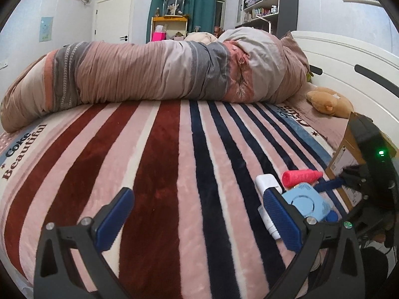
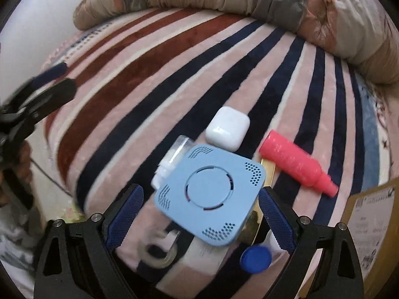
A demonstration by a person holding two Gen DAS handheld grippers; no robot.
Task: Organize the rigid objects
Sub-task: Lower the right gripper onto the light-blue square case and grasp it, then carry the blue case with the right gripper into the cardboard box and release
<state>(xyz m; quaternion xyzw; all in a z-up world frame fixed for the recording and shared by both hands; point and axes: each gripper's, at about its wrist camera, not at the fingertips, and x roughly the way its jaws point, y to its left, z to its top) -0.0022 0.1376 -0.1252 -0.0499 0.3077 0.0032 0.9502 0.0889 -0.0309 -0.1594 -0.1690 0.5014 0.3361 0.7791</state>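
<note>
Blue pads spread wide on the right gripper, jaws apart, and the light-blue square device sits right between them at lower centre of the right wrist view, untouched by either pad. Just above it lies the white earbud case; the pink bottle angles off to the right, the clear tube pokes out on the left. A metal wrench and a blue cap lie low in frame. On the striped blanket the left gripper hangs open too, the pile at its right finger.
</note>
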